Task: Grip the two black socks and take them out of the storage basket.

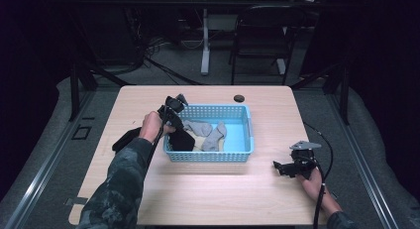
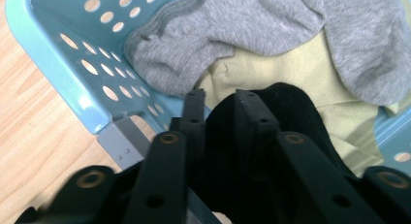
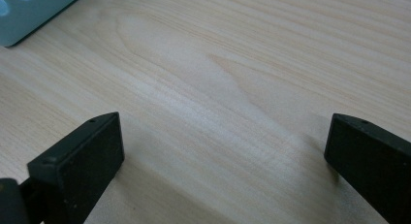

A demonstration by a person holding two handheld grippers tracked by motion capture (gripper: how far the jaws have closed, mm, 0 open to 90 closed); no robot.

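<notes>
A light blue perforated basket (image 1: 245, 140) stands in the middle of the wooden table (image 1: 208, 189). Inside lie grey socks (image 1: 210, 135), a beige cloth (image 2: 271, 69) and a black sock (image 1: 183, 141). My left gripper (image 1: 177, 127) reaches down into the basket's left end. In the left gripper view its jaws (image 2: 220, 98) stand close together, pinching the black sock (image 2: 300, 112) just inside the basket wall (image 2: 63, 73). The grey sock (image 2: 218, 35) lies right beyond the tips. My right gripper (image 1: 278, 167) rests low over bare table at the right, jaws (image 3: 223, 141) wide apart with nothing between them.
A black piece of cloth (image 1: 124, 139) lies on the table left of my left forearm. A small dark round object (image 1: 239, 97) sits behind the basket. A corner of the basket (image 3: 29, 10) shows far off in the right gripper view. A chair (image 1: 262, 35) stands beyond the table.
</notes>
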